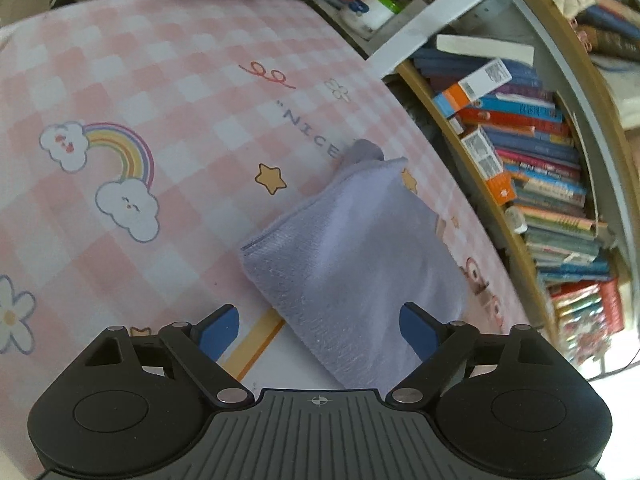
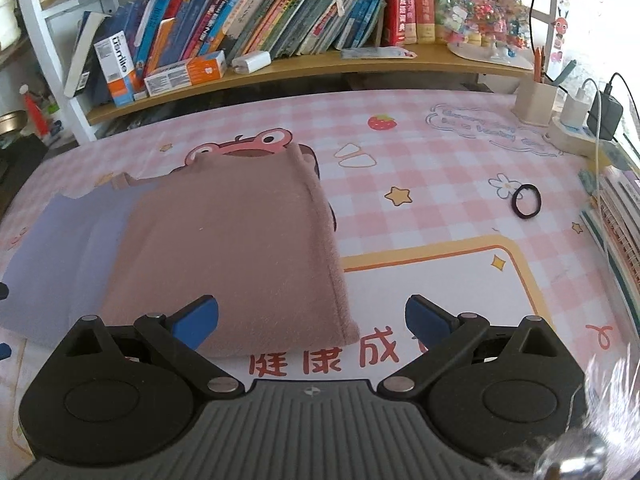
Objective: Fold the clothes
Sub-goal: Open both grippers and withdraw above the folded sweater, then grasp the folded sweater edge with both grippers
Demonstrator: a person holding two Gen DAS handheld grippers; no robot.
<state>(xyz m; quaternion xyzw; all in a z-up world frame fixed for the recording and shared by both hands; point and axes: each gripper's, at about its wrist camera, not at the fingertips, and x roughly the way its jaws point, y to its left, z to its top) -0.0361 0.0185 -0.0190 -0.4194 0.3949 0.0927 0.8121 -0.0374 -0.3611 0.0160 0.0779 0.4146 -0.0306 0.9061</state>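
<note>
A folded lavender cloth lies on the pink checked table mat, one corner bunched up at its far end. My left gripper hovers over the cloth's near edge, open, its right blue pad above the fabric and nothing pinched. In the right wrist view a folded pinkish-brown cloth rests flat, overlapping the lavender cloth to its left. My right gripper stands open just above the brown cloth's near right corner, its left pad over the fabric and its right pad over bare mat.
A shelf packed with books runs along the table's far edge, also seen as the bookshelf. A black hair tie, a pen holder and a power strip with chargers sit at the right. Notebooks line the right edge.
</note>
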